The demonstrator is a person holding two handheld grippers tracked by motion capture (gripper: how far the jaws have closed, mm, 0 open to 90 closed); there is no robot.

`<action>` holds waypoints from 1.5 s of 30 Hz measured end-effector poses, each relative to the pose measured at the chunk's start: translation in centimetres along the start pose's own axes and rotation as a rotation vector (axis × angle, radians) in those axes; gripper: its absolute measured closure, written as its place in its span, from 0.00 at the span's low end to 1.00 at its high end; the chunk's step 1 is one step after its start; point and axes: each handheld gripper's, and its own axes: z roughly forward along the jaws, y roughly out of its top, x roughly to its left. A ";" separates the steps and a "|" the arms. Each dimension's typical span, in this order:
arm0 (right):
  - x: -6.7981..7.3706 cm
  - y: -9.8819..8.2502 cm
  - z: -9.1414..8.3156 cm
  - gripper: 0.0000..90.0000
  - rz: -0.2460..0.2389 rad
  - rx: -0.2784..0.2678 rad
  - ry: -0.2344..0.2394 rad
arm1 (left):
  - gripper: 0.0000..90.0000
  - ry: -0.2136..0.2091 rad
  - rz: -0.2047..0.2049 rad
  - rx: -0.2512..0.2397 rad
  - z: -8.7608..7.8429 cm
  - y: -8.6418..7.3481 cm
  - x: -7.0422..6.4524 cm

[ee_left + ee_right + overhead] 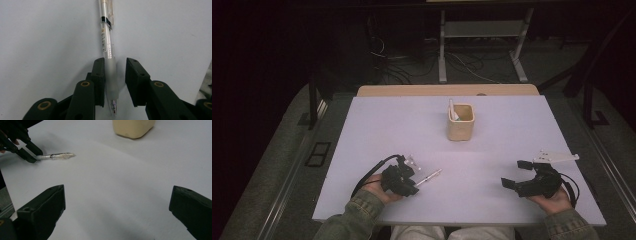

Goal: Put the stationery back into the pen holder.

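White tabletop (377,125) carries everything; cream square cup (460,122) stands toward its far middle with a white item (452,110) leaning inside, well apart from both tools; right tool (517,175) near-right of the cup, jaws wide apart, holding nothing, bare surface between it and the cup; left tool (115,82) near-left of the cup, jaws slightly apart astride the clear pen (108,50), one jaw touching its grip, the other not; pen lies flat, tip toward the hand.
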 end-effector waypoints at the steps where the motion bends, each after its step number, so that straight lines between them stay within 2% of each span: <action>1: 0.0 0.0 0.0 0.00 0.000 0.000 0.001 | 0.77 0.003 0.002 0.002 0.0 0.0 0.0; 6: -0.1 0.0 -0.1 0.00 0.001 -0.003 0.002 | 0.85 0.030 0.015 0.012 0.0 0.0 -0.2; 9: -0.2 0.0 -0.1 0.00 0.006 -0.008 0.001 | 0.86 0.049 0.028 0.013 0.1 0.1 -0.4; 13: -0.2 0.0 -0.2 0.00 0.015 -0.013 -0.001 | 0.87 0.056 0.017 0.028 0.1 0.2 -0.5; 15: -0.2 0.0 -0.2 0.00 0.008 -0.015 0.000 | 0.88 0.058 0.032 0.046 0.0 0.4 -0.4; 16: -0.2 0.0 -0.2 0.00 0.006 -0.014 -0.001 | 0.88 0.062 0.024 0.038 0.1 0.4 -0.5; 17: -0.2 0.0 -0.2 0.00 0.006 -0.013 0.000 | 0.88 0.065 0.041 0.048 0.0 0.4 -0.4; 18: -0.2 0.0 -0.2 0.00 0.007 -0.014 0.001 | 0.88 0.065 0.029 0.034 0.1 0.3 -0.6; 21: -0.2 0.0 -0.2 0.00 0.012 -0.013 0.001 | 0.88 0.049 0.020 0.034 0.1 0.3 -0.4; 28: -0.2 0.0 -0.2 0.00 0.012 -0.013 0.000 | 0.88 0.029 0.021 0.032 -0.1 0.5 -0.2; 31: -0.2 0.0 -0.2 0.00 0.009 -0.013 -0.001 | 0.88 0.030 0.009 0.014 -0.3 0.7 -0.1; 39: -0.2 0.0 -0.2 0.00 0.003 -0.009 0.005 | 0.88 0.041 0.014 -0.026 -2.2 1.7 0.3; 45: -0.1 0.1 -0.1 0.00 0.000 -0.004 0.011 | 0.88 0.051 0.035 -0.051 -3.4 2.4 0.5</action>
